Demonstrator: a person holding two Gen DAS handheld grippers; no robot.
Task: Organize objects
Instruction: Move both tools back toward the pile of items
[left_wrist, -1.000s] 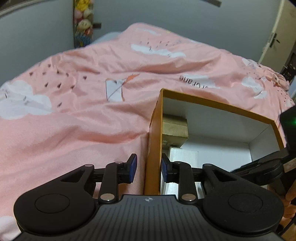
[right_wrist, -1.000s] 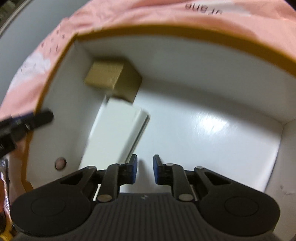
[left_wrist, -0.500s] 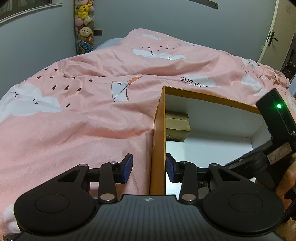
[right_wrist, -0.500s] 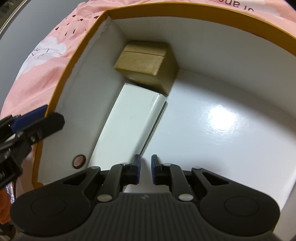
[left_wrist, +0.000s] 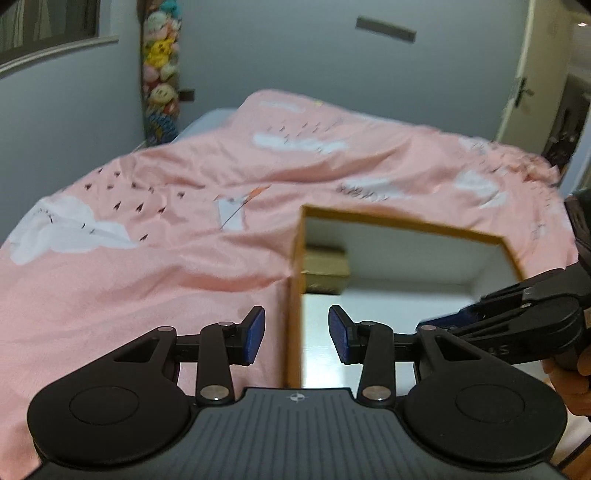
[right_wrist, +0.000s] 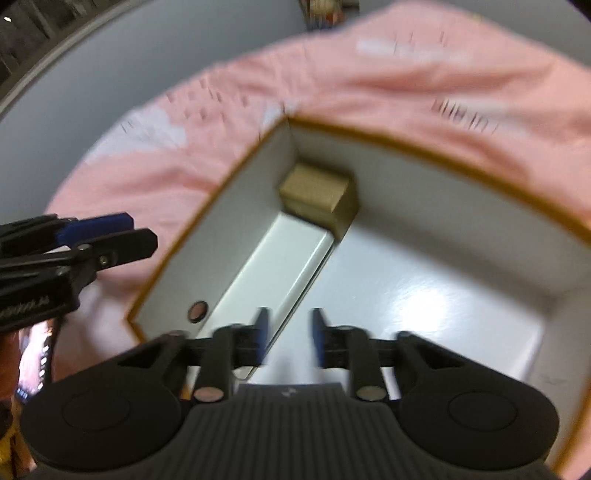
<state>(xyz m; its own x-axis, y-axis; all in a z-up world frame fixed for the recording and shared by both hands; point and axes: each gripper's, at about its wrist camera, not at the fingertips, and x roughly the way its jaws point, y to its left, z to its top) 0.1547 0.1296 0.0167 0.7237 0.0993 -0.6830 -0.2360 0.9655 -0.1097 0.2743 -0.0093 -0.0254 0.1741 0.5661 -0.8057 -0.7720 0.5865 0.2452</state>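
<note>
Sitting on the pink bedspread (left_wrist: 155, 280), the open cardboard box (right_wrist: 417, 155) with orange-brown rim and white inside holds two things: a small tan box (right_wrist: 317, 194) tucked into the far left corner, and a long flat white box (right_wrist: 273, 266) lying along the left wall, its far end against the tan one.

From the right gripper (right_wrist: 289, 336), the white box runs ahead and to the left, its near end just under the left pad; the tan box is farther ahead. The right jaws have just been opening and stand parted with nothing between them, tilted down over the box floor.

The left gripper (left_wrist: 295, 334) hovers above the box's left wall, which passes between its pads without touching either; its jaws are released, having widened a moment ago. The tan box lies ahead and slightly right of them. A hand (left_wrist: 570, 380) shows at the right edge of the left wrist view.
</note>
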